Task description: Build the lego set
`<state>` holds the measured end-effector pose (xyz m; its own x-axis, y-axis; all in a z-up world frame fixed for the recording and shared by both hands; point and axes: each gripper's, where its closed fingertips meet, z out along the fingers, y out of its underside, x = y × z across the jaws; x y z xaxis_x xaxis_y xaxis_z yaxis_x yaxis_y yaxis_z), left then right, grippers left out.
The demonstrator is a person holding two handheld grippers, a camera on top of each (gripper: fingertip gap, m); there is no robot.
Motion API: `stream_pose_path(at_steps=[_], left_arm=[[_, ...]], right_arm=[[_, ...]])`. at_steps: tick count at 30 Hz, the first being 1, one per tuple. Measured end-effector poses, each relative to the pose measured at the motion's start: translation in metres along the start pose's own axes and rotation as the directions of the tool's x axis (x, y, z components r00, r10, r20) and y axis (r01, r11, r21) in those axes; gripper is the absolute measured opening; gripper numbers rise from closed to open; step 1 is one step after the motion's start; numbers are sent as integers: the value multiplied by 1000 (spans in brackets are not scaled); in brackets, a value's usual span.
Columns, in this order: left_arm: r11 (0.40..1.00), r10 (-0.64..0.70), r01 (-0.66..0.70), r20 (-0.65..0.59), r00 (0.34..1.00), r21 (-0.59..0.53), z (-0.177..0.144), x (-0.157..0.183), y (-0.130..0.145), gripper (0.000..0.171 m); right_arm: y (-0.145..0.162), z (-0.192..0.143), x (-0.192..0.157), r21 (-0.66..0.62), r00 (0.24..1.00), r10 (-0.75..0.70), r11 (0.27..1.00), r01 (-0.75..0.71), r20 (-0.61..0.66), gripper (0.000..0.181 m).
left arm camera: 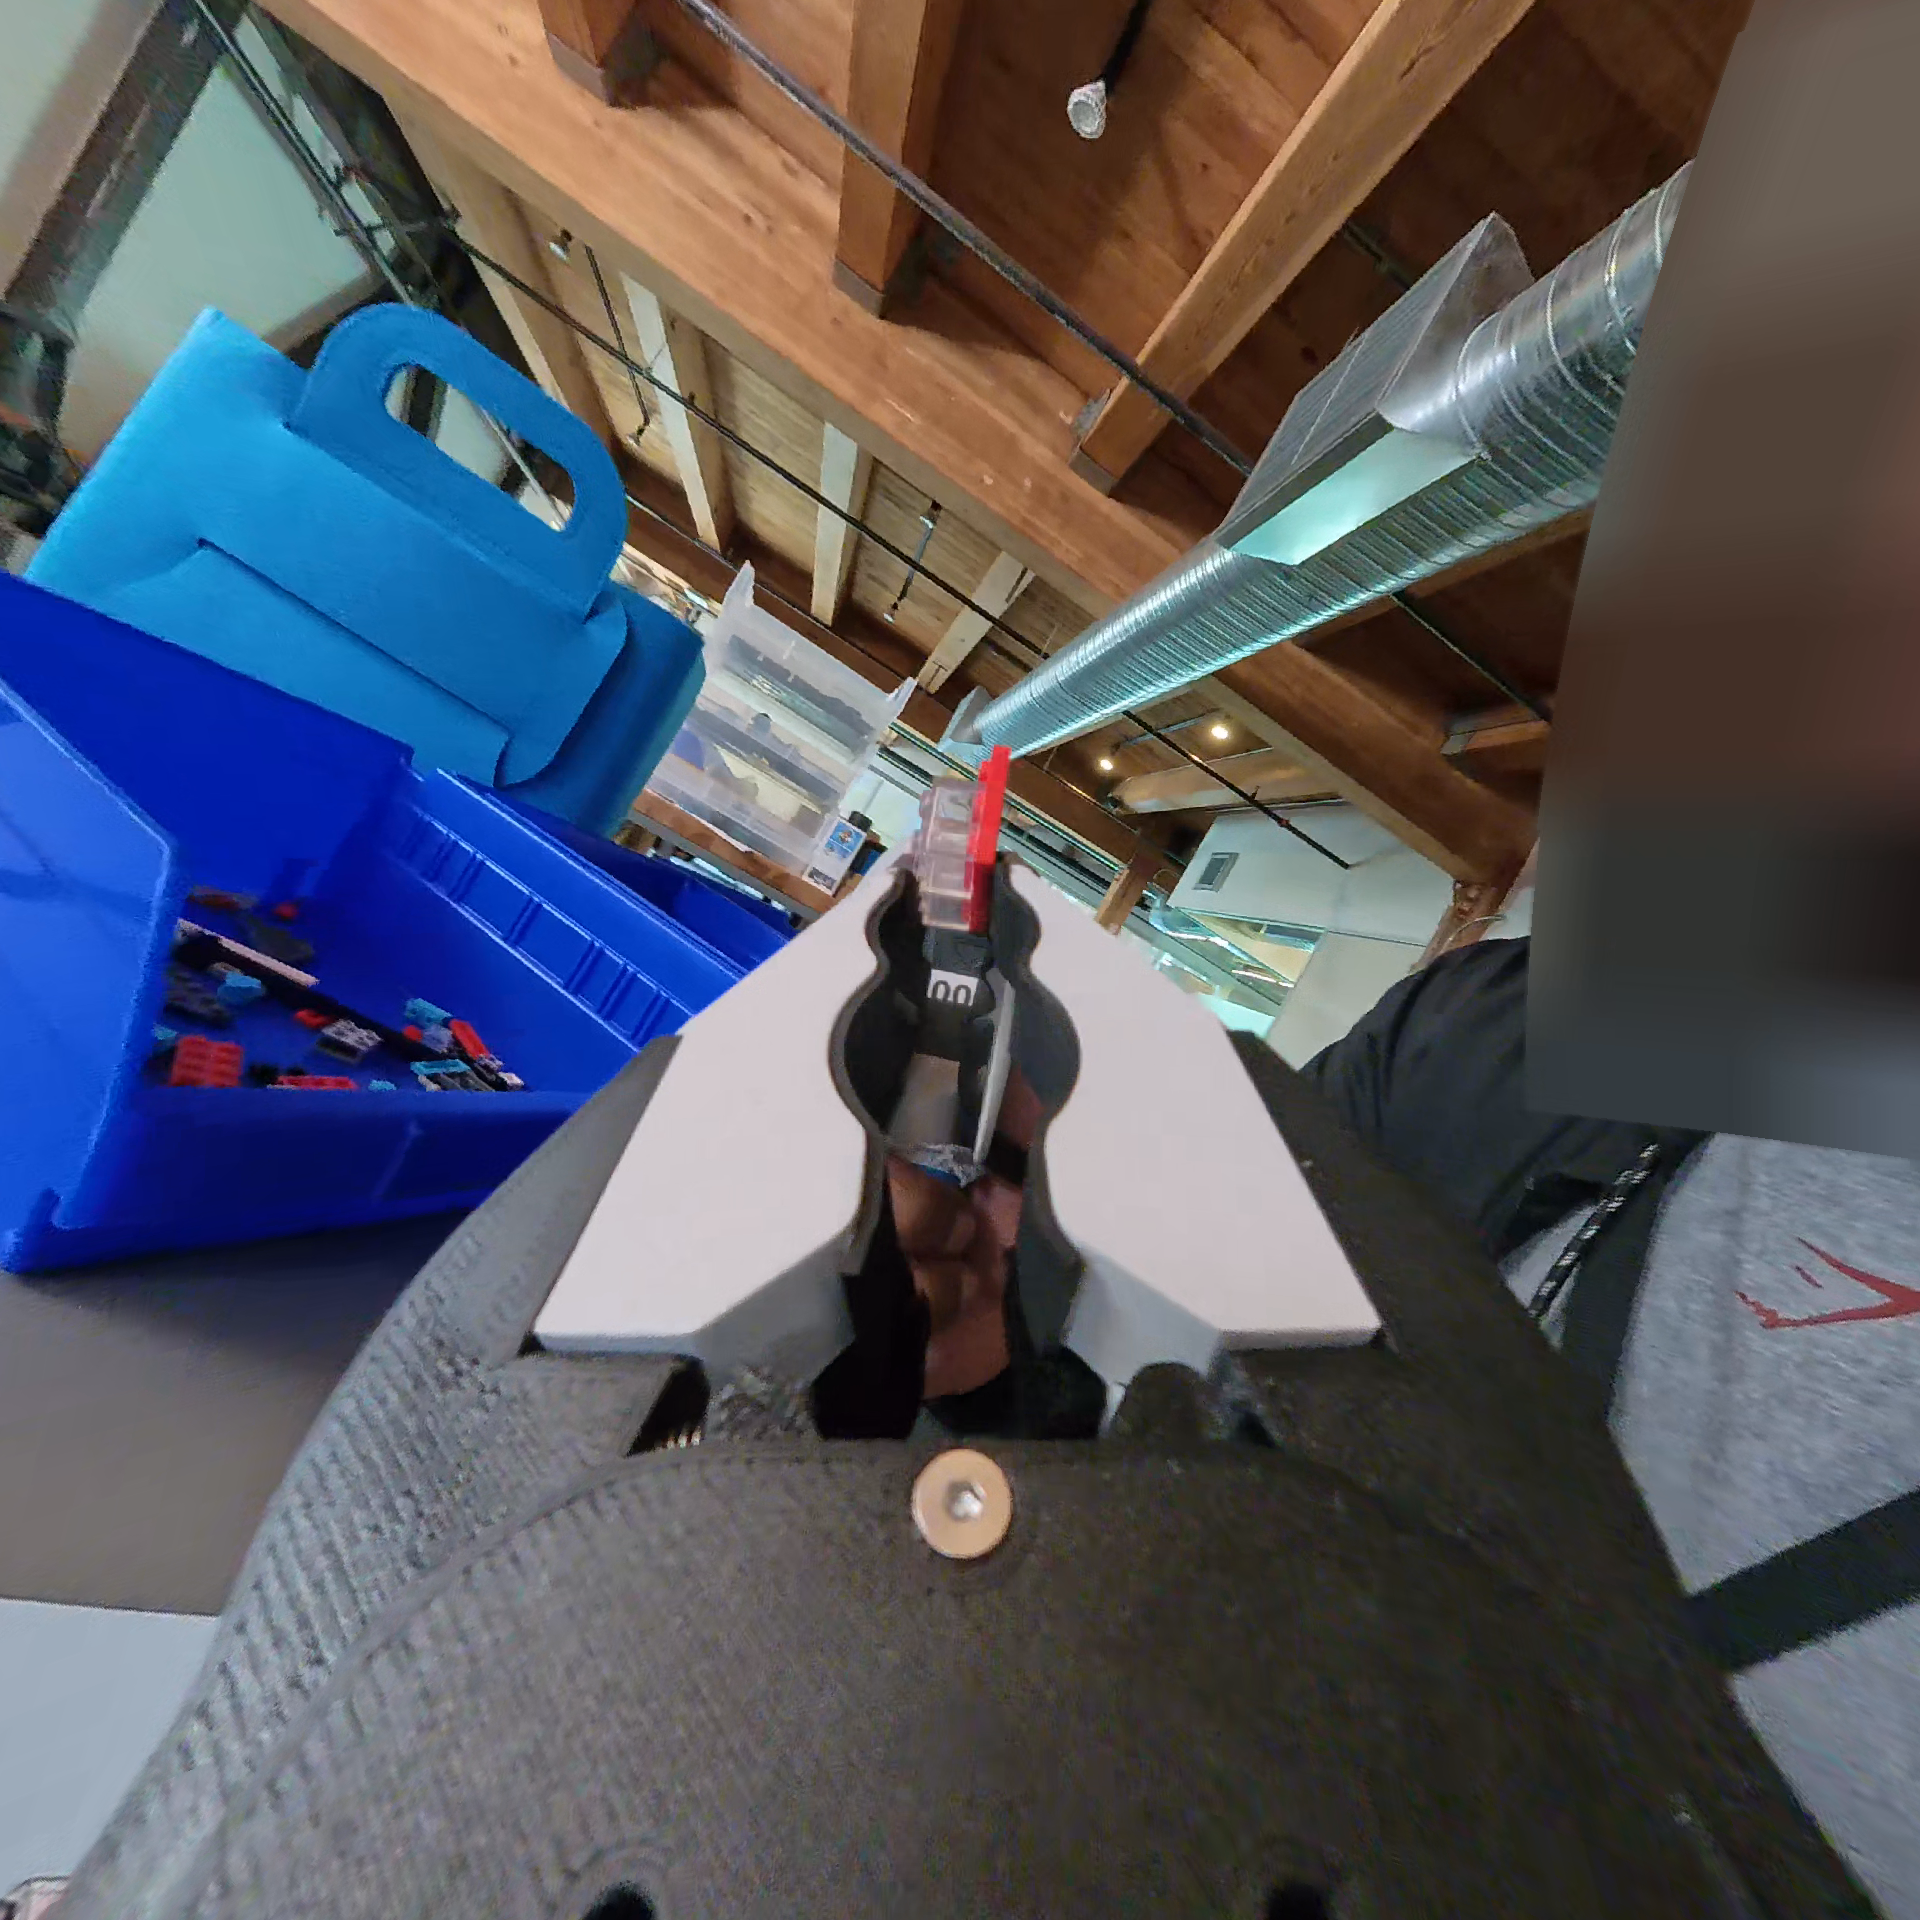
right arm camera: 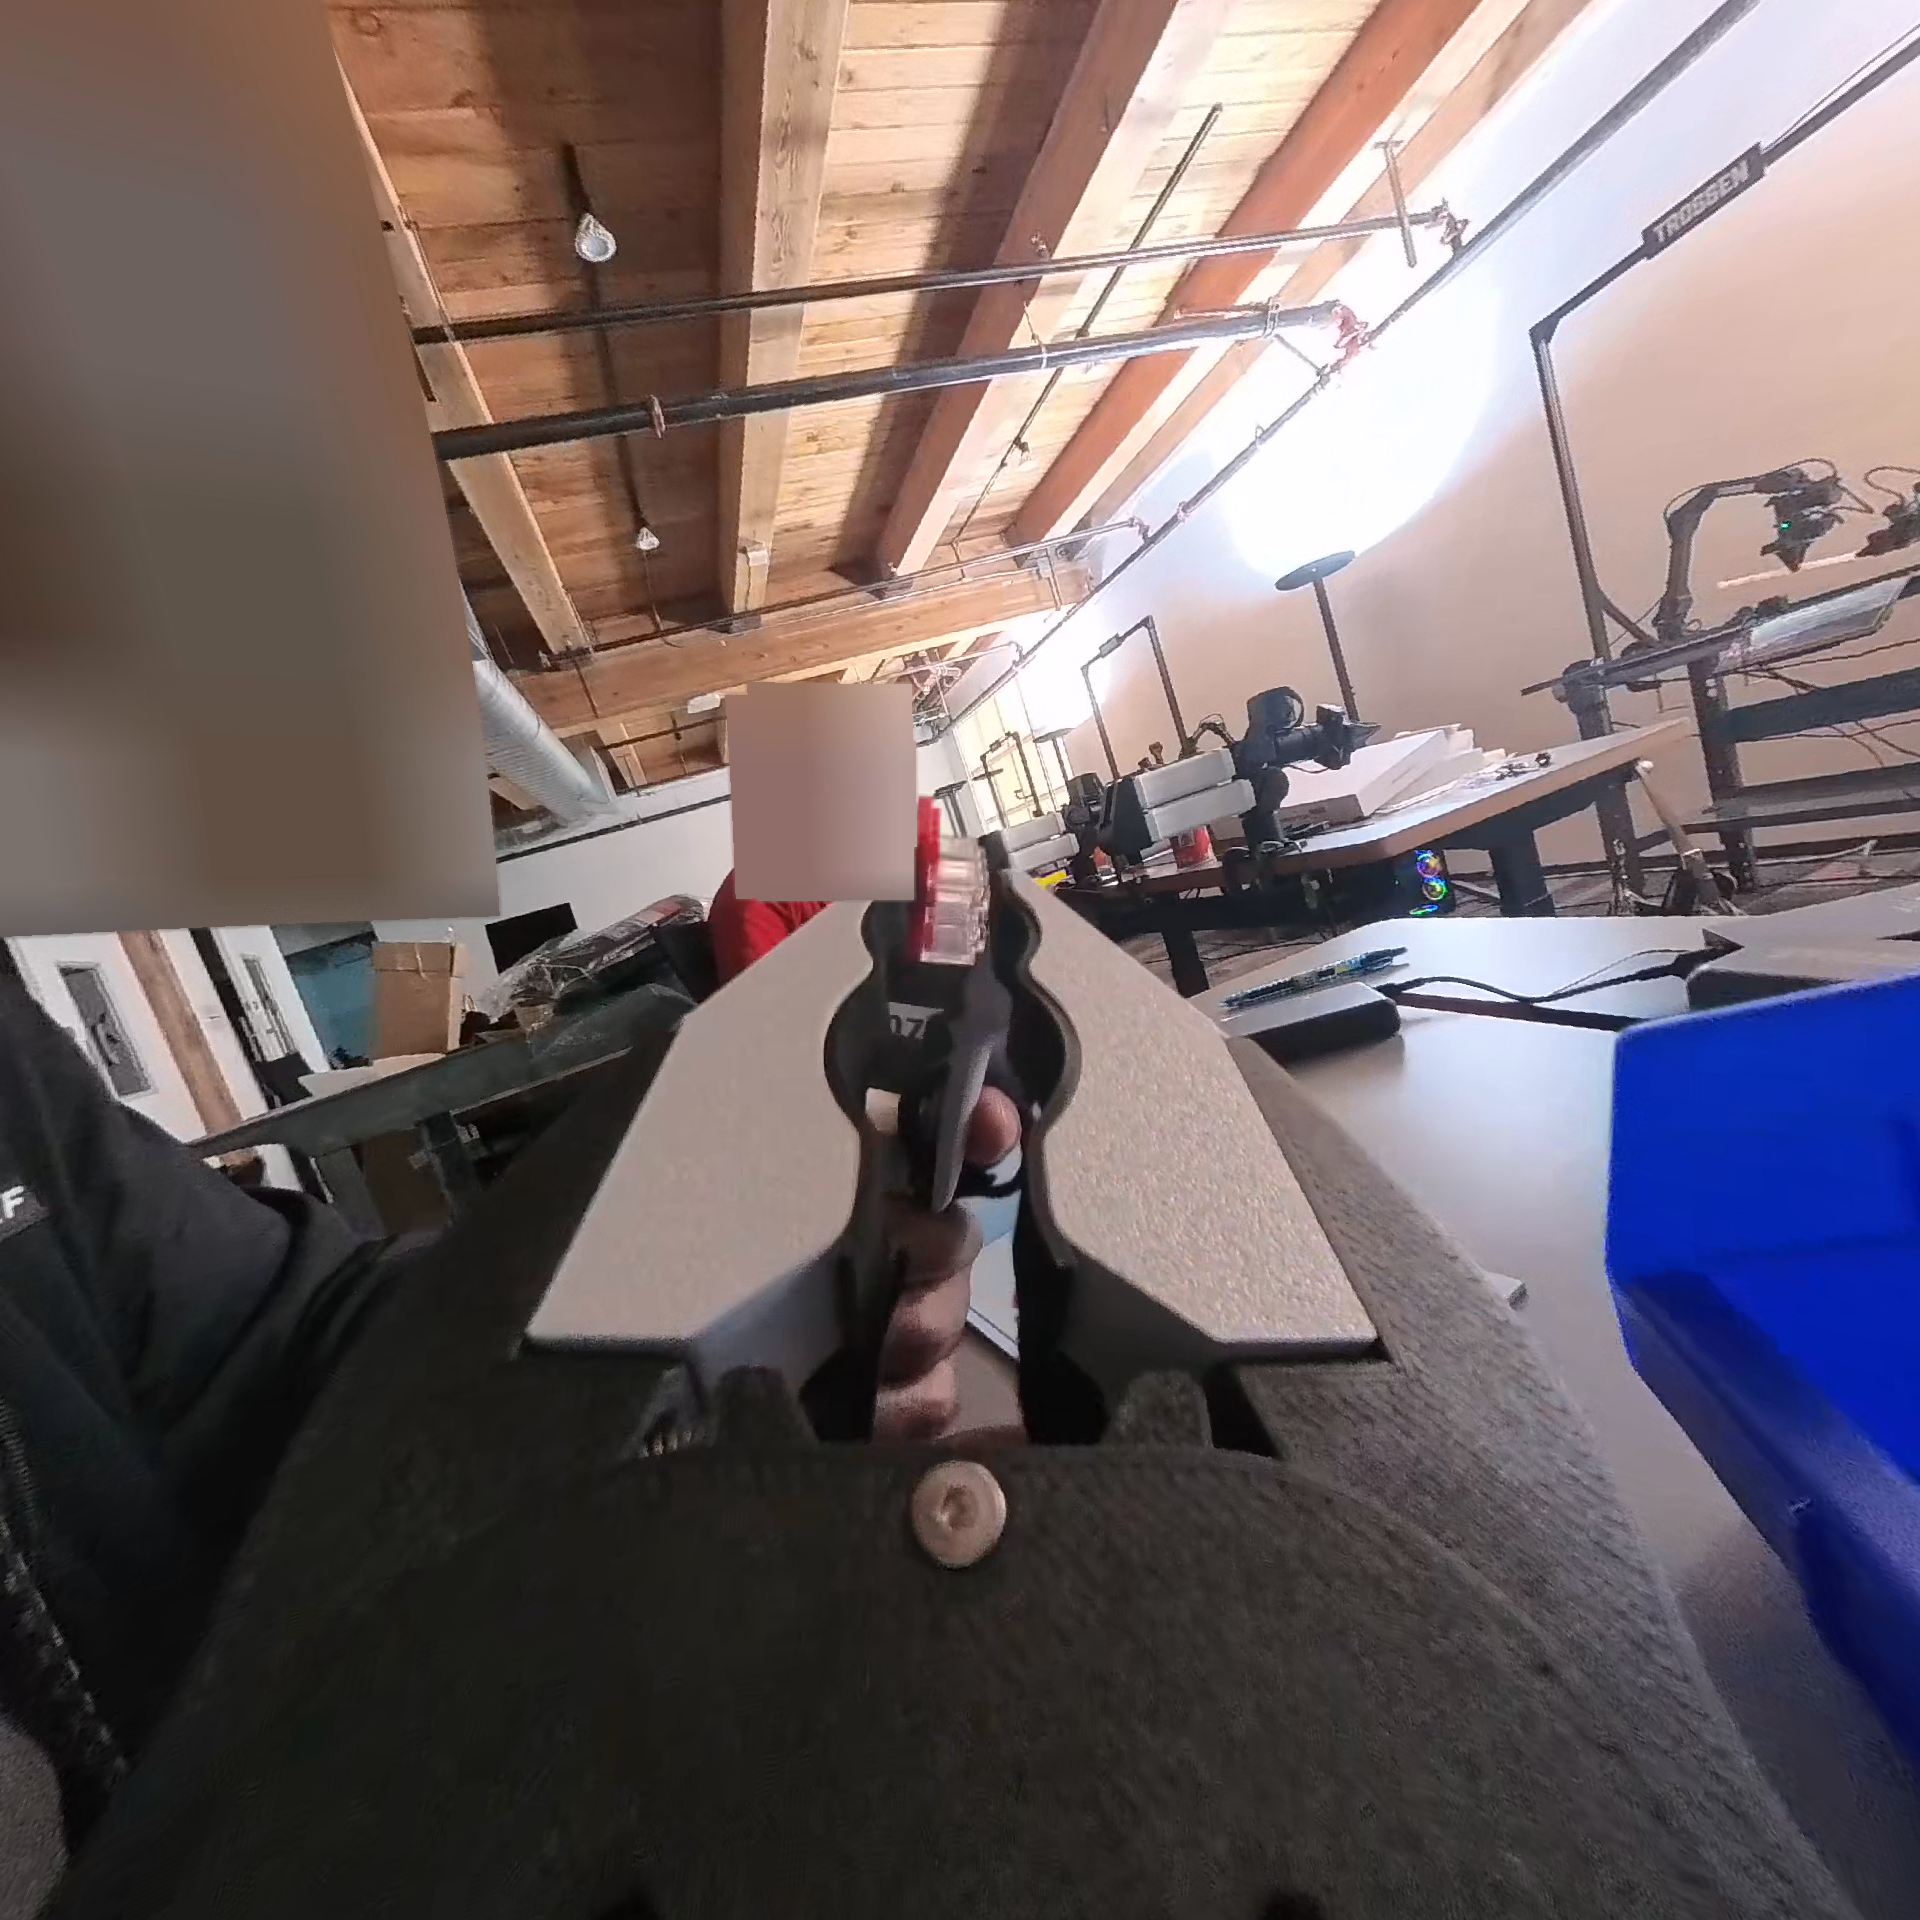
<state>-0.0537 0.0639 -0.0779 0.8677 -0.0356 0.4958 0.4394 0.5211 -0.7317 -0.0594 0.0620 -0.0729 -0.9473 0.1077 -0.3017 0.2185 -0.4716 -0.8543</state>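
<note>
A small lego assembly, a clear brick with a thin red plate on its side, sits between the tips of my left gripper, which is shut on it and tilted up toward the ceiling. The same assembly shows in the right wrist view, red plate left and clear brick right, between the tips of my right gripper, also shut on it. The two grippers meet tip to tip. Through each gap I see black parts of the other gripper and a hand.
A blue bin with several loose lego pieces stands to the left on the grey table; the bin also shows in the right wrist view. A light blue case stands behind it. A person's dark sleeve is close.
</note>
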Motion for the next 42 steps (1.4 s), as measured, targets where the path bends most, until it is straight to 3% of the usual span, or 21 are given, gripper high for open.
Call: stream_pose_path(at_steps=[5,10,13,18,21,26,29,38,42], left_arm=[[986,162,-161,30,986,-30,-4,4,-5,13],[930,356,-350,39,934,-116,-7,12,-9,13],[861,487,-468,52,872,-199,-10,13,-10,13],[682,681,-630,7,732,-370,-14,13,1,13],[638,708,-655,-27,706,-406,-16,13,8,13],[587,724,-670,-77,686,-454,-17,11,21,13],[575,721,-668,-94,686,-472,-18,9,26,13],[598,697,-649,-95,711,-470,-19,9,28,13],[644,672,-593,-14,741,-484,-22,-4,20,13]], right_arm=[[6,3,-4,-55,1000,-11,998,12,27,19],[12,5,-3,-140,998,-23,990,31,54,33],[6,4,-8,-166,991,-73,982,91,111,42],[11,6,-25,-256,931,-276,907,334,239,39],[19,7,-30,-289,894,-350,857,426,280,34],[22,5,-32,-288,882,-362,847,446,301,27],[24,3,-30,-295,874,-374,837,462,309,17],[25,3,-28,-290,892,-339,858,424,299,17],[24,10,-12,-330,947,-262,891,311,183,17]])
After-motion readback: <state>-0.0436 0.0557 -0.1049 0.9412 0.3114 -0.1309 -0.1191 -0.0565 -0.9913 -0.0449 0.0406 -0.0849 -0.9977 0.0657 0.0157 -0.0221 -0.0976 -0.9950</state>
